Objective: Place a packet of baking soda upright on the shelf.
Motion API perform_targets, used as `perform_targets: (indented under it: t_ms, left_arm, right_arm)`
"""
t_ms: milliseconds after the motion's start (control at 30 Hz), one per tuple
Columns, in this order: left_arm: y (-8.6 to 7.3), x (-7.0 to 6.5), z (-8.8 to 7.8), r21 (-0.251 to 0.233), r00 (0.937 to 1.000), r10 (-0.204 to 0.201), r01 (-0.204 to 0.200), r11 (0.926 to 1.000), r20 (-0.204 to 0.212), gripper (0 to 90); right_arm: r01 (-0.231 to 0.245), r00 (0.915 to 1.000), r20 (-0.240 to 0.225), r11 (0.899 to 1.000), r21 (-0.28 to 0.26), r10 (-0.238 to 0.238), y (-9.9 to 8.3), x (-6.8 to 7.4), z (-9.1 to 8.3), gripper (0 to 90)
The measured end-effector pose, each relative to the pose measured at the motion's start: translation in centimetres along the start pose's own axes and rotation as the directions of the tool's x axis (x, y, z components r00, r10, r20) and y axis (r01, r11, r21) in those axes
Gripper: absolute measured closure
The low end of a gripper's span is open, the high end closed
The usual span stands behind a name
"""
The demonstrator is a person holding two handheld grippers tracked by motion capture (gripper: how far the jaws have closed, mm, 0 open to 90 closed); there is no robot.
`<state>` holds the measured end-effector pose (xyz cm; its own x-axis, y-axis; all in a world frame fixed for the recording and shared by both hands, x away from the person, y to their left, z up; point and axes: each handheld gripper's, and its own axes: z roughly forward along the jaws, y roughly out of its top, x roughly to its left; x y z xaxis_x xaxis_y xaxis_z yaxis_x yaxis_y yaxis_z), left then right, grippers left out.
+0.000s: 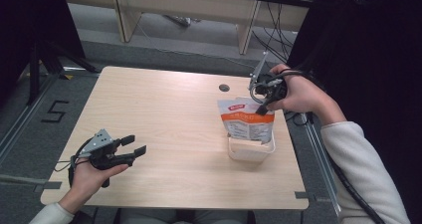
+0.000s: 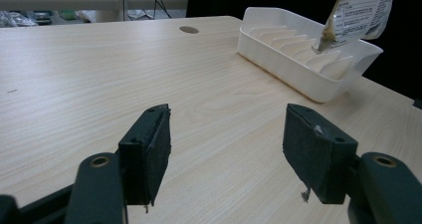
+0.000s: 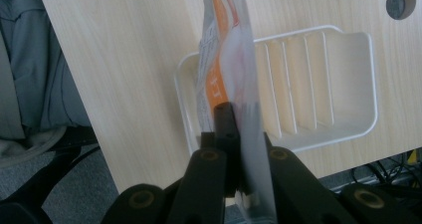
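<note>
Right gripper (image 1: 265, 106): jaws clamped on top edge of orange-and-white pouch (image 1: 246, 118), held upright, lower end inside white slotted tray (image 1: 250, 153) at table's right side. Left gripper (image 1: 132, 150): jaws spread apart, nothing between, low over near-left of wooden table (image 1: 164, 119), well apart from tray.

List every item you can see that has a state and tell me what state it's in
left hand-held gripper: open, nothing in it, above bare table.
right hand-held gripper: shut on the pouch's top edge.
pouch: upright, hanging from the right hand-held gripper, its lower end down in the white tray.
white tray: on the table, its ribbed slots free apart from the pouch.
</note>
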<state>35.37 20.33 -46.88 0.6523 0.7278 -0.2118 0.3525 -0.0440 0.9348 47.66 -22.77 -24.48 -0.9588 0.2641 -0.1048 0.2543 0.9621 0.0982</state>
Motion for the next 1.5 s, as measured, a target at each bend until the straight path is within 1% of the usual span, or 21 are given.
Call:
perform_targets:
  t_ms: [33,67,100,133,267,300,400,433,467,500,567,600,700,800,900,1233,1300,1367,1433,1467,1500]
  left_arm:
    - [0.0,0.0,0.0,0.001,1.0,-0.002,0.002,1.0,-0.004,34.9]
    - [0.0,0.0,0.0,0.003,1.0,-0.003,0.003,1.0,-0.004,34.9]
    - [0.0,0.0,0.0,0.004,1.0,-0.002,0.002,1.0,-0.004,34.9]
    - [0.0,-0.1,0.0,0.003,0.9999,-0.014,0.014,0.9999,-0.005,34.9]
    - [0.0,-0.1,0.0,0.0,0.9999,-0.016,0.016,0.9999,-0.006,34.9]
    - [0.0,0.0,0.0,0.002,1.0,-0.001,0.001,1.0,-0.004,34.9]
    - [0.0,0.0,0.0,0.003,1.0,-0.003,0.003,1.0,-0.001,34.9]
    - [0.0,-0.1,0.0,0.002,0.9999,-0.013,0.013,0.9999,-0.003,34.9]
    - [0.0,-0.1,0.0,0.002,0.9999,-0.013,0.013,0.9999,-0.004,34.9]
    - [0.0,-0.1,0.0,0.002,0.9999,-0.013,0.013,0.9999,-0.004,34.9]
    - [0.0,-0.1,0.0,0.003,0.9999,-0.012,0.012,0.9999,-0.003,35.0]
    - [-0.1,0.0,0.1,-0.001,0.9999,-0.012,0.012,0.9999,0.001,35.0]
    - [-0.1,0.0,0.1,0.0,0.9999,-0.012,0.012,0.9999,0.003,34.9]
    - [0.0,-0.1,0.1,0.002,0.9999,-0.013,0.013,0.9999,-0.002,35.0]
    - [0.0,-0.1,0.0,0.001,0.9999,-0.013,0.013,0.9999,-0.004,35.0]
    - [0.0,-0.1,0.1,-0.001,0.9999,-0.015,0.015,0.9999,-0.001,35.1]
    - [0.1,-0.1,0.0,0.001,1.0,0.001,-0.001,1.0,-0.001,35.1]
    - [0.0,-0.2,0.0,0.0,0.9999,-0.009,0.009,1.0,-0.004,35.1]
    - [0.0,-0.2,0.2,0.001,0.9999,-0.014,0.014,0.9999,0.0,35.2]
    - [0.1,-0.2,0.3,0.002,0.9999,-0.002,0.002,1.0,0.011,35.2]
    - [0.1,-0.4,0.4,0.003,1.0,0.001,-0.001,1.0,0.006,35.2]
  right_arm:
    - [0.004,1.0,-0.006,1.0,0.002,-0.004,-0.1,0.0,0.1,90.0]
    - [0.028,0.9996,-0.003,1.0,-0.001,-0.028,-0.2,-0.2,0.3,90.0]
    - [0.001,1.0,-0.006,1.0,0.014,0.0,-0.2,-0.1,0.4,90.0]
    - [0.007,0.9999,-0.01,1.0,0.015,-0.006,-0.2,-0.1,0.5,90.0]
    - [0.022,0.9997,-0.015,0.999,0.037,-0.022,-0.3,-0.3,1.0,90.0]
    - [0.01,0.9999,-0.014,0.999,0.04,-0.009,-0.4,-0.2,1.0,90.0]
    - [0.013,0.9999,-0.009,0.999,0.045,-0.013,-0.4,-0.2,1.1,90.0]
    - [0.019,0.9998,0.006,0.999,0.049,-0.02,-0.5,-0.3,1.2,90.0]
    - [0.0,1.0,0.008,0.998,0.056,-0.001,-0.6,-0.2,1.1,90.0]
    - [0.016,0.9998,0.006,0.998,0.055,-0.017,-0.6,-0.3,1.2,90.0]
    - [0.002,1.0,-0.004,0.998,0.065,-0.002,-0.6,-0.2,1.2,90.0]
    - [0.022,0.9998,0.001,0.998,0.061,-0.022,-0.7,-0.4,1.4,90.0]
    - [0.023,0.9997,-0.002,0.997,0.069,-0.023,-0.8,-0.4,1.5,90.0]
    - [0.01,0.9999,-0.008,0.996,0.085,-0.01,-0.6,-0.3,1.6,90.0]
    - [0.024,0.9997,-0.002,0.996,0.089,-0.024,-0.6,-0.4,1.7,90.0]
    - [0.015,0.9998,0.01,0.995,0.101,-0.016,-0.6,-0.5,2.0,90.0]
    - [0.015,0.9998,0.014,0.994,0.109,-0.017,-0.6,-0.5,2.0,90.0]
    - [0.024,0.9997,-0.003,0.993,0.114,-0.024,-0.5,-0.6,2.1,90.0]
    - [0.029,0.9996,0.003,0.994,0.109,-0.03,-0.5,-0.6,2.1,90.0]
    - [0.029,0.9996,-0.004,0.993,0.112,-0.029,-0.4,-0.6,2.1,90.0]
    - [-0.002,1.0,-0.003,0.993,0.117,0.002,-0.3,-0.4,1.9,90.0]
